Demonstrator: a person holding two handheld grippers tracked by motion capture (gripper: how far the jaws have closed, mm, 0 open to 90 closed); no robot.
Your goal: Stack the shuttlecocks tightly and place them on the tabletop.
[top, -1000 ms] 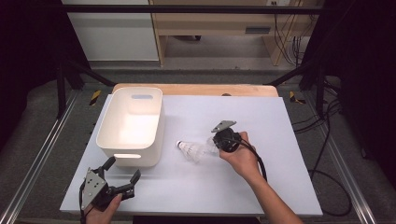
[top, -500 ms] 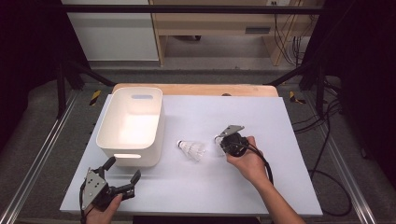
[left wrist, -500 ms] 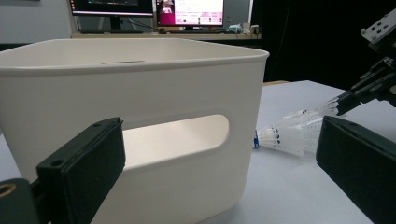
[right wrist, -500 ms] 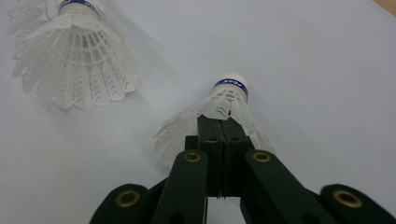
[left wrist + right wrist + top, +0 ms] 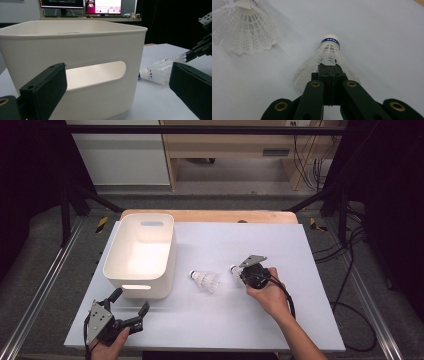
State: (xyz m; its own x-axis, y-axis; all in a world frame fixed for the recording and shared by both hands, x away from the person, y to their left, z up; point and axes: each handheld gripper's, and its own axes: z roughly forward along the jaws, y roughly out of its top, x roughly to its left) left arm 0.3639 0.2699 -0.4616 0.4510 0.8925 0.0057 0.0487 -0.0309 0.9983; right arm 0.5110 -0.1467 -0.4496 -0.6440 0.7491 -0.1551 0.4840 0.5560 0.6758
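We saw a white table from above, with a person's 2 hands coming in from the near edge, each holding a black gripper. The right gripper sat right of centre, its 2 jaws pressed together on the white plastic skirt of a shuttlecock. In the right gripper view, that held shuttlecock pointed away from us, its white cork tip and blue band at the far end, the skirt pinched flat between the closed jaws, low over the table. A second shuttlecock lay on its side on the table just left of the right gripper, near but apart from it, cork tip pointing left toward a white bin. The bin stood on the left half of the table, with a slot handle in its near wall. The left gripper rested at the near left corner, jaws spread wide apart and holding nothing. In the left gripper view, the 2 jaws framed the bin's handle slot.
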